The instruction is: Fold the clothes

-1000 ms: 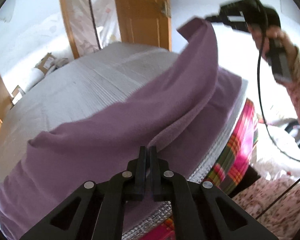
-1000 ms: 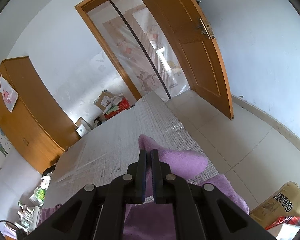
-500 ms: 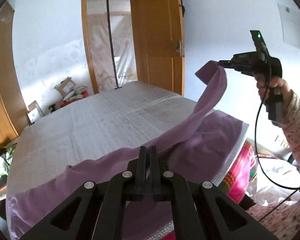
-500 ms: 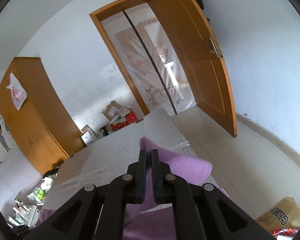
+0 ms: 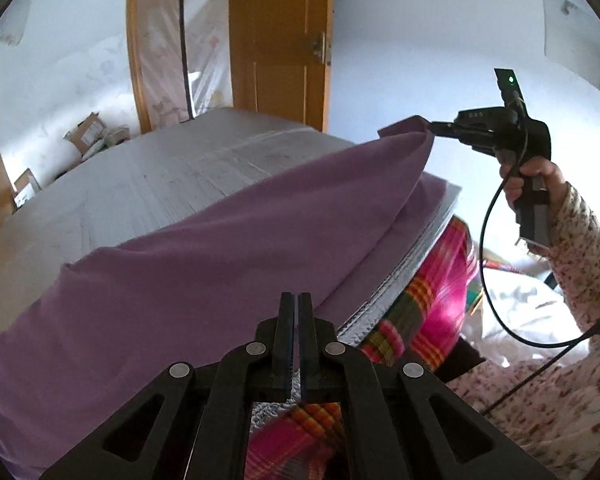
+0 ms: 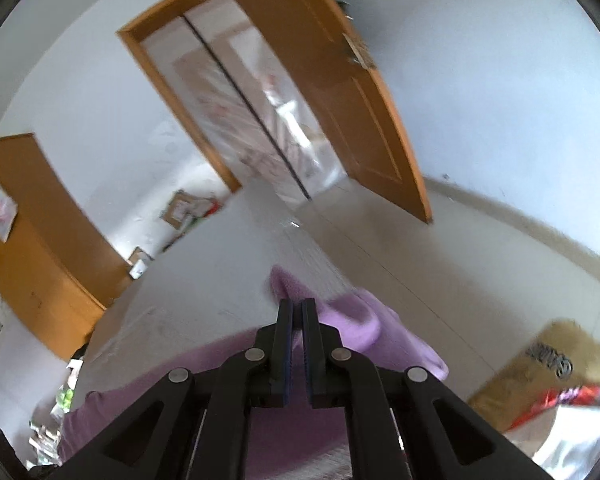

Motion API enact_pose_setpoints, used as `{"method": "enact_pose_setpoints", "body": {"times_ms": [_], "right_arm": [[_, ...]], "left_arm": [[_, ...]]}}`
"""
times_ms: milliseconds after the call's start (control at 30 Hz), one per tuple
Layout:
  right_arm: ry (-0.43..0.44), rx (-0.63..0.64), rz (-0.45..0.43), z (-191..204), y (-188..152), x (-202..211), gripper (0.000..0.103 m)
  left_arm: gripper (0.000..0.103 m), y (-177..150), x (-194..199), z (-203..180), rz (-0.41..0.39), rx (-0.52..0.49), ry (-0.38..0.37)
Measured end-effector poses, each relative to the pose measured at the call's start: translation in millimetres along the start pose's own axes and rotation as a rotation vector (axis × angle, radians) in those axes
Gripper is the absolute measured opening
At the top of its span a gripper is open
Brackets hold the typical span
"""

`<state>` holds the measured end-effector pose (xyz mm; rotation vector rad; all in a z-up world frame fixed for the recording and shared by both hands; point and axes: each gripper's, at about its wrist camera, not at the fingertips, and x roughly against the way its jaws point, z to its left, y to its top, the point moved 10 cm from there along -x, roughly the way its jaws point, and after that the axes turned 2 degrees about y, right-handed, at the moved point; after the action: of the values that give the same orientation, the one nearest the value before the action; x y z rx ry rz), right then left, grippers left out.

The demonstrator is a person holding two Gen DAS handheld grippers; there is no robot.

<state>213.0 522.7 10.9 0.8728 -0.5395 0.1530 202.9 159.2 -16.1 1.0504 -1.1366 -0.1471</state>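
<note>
Left wrist view: my left hand-held gripper (image 5: pixel 295 300) is clenched on the near edge of the purple fleece cloth (image 5: pixel 204 264) spread over the grey-covered bed (image 5: pixel 140 184); far bed surface bare. My right hand-held gripper (image 5: pixel 436 130), seen whole only here, is raised, clamping the cloth's corner.

place: home bedroom | evidence: bed (image 5: pixel 140 184), wooden door (image 6: pixel 332 92), wardrobe (image 6: pixel 32 248), cardboard boxes (image 5: pixel 88 136)

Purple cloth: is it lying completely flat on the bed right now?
No, the right gripper holds one corner of the purple cloth lifted above the bed.
</note>
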Motion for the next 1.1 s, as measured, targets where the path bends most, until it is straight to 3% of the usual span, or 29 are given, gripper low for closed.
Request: {"method": "enact_pose_setpoints", "body": {"times_ms": [67, 133, 367, 433, 700, 800, 833, 1100], "right_arm": [[-0.006, -0.020, 0.008, -8.3, -4.3, -3.5, 0.004], [-0.005, -0.035, 0.013, -12.6, -4.8, -6.4, 0.004], [-0.005, -0.030, 0.022, -15.2, -3.6, -12.1, 0.004], [-0.004, -0.033, 0.027, -16.0, -4.0, -13.3, 0.004], [0.000, -0.032, 0.024, -13.8, 1.6, -11.3, 0.004], [0.003, -0.023, 0.020, -10.1, 5.5, -11.3, 0.004], [0.003, -0.020, 0.019, -8.8, 6.7, -12.0, 0.003], [0.020, 0.006, 0.006, 10.3, 25.3, -17.3, 0.002]], "left_arm": [[0.005, 0.5, -9.1, -2.0, 0.017, -0.014, -0.001], [0.016, 0.9, -18.2, -4.4, 0.035, -0.030, -0.002], [0.023, -16.1, -47.7, -30.0, 0.155, -0.210, 0.000], [0.025, -15.9, -51.5, -29.2, 0.164, -0.229, 0.039], [0.026, -11.8, -59.5, -19.1, 0.195, -0.139, 0.044], [0.017, -12.3, -59.5, -22.2, 0.192, -0.159, 0.045], [0.004, -11.2, -59.0, -22.2, 0.186, -0.157, 0.045], [0.002, 27.8, -20.4, 1.4, 0.024, -0.060, 0.075]]}}
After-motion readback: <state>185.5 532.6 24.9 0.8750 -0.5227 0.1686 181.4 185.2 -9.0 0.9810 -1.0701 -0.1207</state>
